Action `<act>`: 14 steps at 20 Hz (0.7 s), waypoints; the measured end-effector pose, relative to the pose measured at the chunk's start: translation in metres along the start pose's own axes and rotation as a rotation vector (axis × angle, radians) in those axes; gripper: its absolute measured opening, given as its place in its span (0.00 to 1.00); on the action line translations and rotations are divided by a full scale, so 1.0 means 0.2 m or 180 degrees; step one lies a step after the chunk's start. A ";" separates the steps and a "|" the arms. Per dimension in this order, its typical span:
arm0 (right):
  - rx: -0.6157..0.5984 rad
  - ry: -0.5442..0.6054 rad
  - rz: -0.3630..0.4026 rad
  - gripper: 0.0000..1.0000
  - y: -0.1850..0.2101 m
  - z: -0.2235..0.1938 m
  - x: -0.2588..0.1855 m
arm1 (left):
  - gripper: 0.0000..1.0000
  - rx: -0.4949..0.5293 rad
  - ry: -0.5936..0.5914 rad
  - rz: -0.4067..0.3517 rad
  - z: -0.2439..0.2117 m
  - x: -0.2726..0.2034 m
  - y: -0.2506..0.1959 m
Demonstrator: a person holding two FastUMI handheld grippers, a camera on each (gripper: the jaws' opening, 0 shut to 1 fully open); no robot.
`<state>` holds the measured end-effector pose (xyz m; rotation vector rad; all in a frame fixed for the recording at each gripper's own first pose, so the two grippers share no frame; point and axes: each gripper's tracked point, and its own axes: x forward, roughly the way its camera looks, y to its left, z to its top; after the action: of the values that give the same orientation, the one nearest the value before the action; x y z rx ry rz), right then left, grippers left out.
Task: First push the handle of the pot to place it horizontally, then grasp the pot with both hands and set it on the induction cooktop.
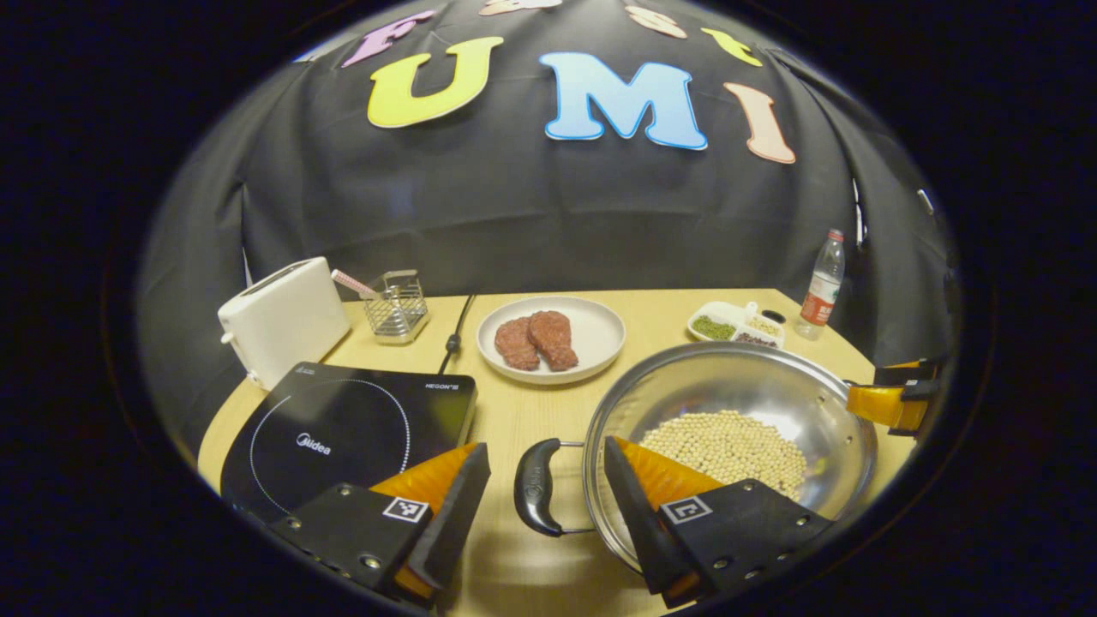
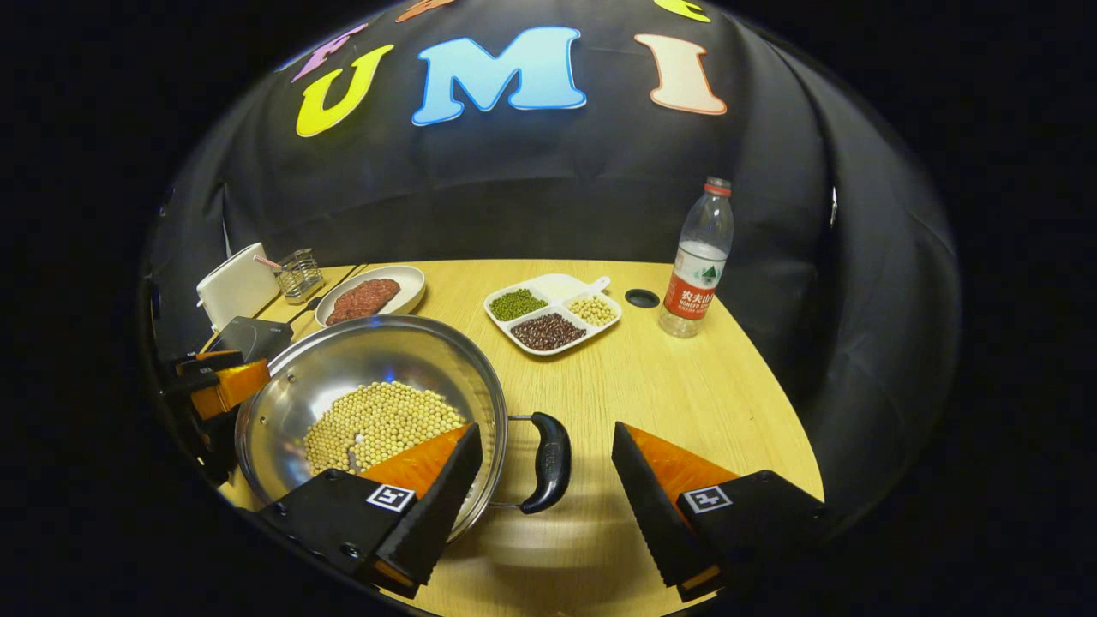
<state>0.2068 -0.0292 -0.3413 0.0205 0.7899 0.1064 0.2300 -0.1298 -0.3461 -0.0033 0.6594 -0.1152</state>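
A steel pot (image 1: 739,384) (image 2: 370,358) with soybeans in its bottom stands on the wooden table. It has a black loop handle on each side. My left gripper (image 1: 544,514) is open, and the pot's left handle (image 1: 535,487) lies in the gap between its fingers, touching neither. My right gripper (image 2: 544,512) is open the same way around the right handle (image 2: 549,461). Each gripper's inner finger reaches over the pot's rim. The black induction cooktop (image 1: 343,428) (image 2: 250,334) lies flat to the left of the pot. The other gripper shows at the pot's far side in each view: the right gripper (image 1: 893,399), the left gripper (image 2: 216,384).
A white toaster (image 1: 283,319) and a wire rack (image 1: 396,305) stand behind the cooktop. A plate of raw meat (image 1: 548,338), a divided tray of beans (image 2: 552,313) and a water bottle (image 2: 698,257) sit farther back. The table's edge (image 2: 776,411) curves round on the right.
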 end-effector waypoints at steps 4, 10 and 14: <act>0.0089 0.0124 0.0002 0.98 0.02 -0.03 0.04 | 0.80 0.0006 0.0086 0.0011 -0.05 0.03 0.01; 0.0269 0.0273 0.0051 0.89 0.05 -0.07 0.09 | 0.80 -0.0045 0.0207 0.0036 -0.10 0.07 0.00; 0.0283 0.0287 0.0079 0.77 0.06 -0.07 0.10 | 0.82 -0.0066 0.0326 -0.0067 -0.15 0.07 -0.03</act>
<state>0.2102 -0.0146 -0.3637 0.1104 0.8842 0.0961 0.2219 -0.1365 -0.3778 -0.0246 0.7628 -0.1293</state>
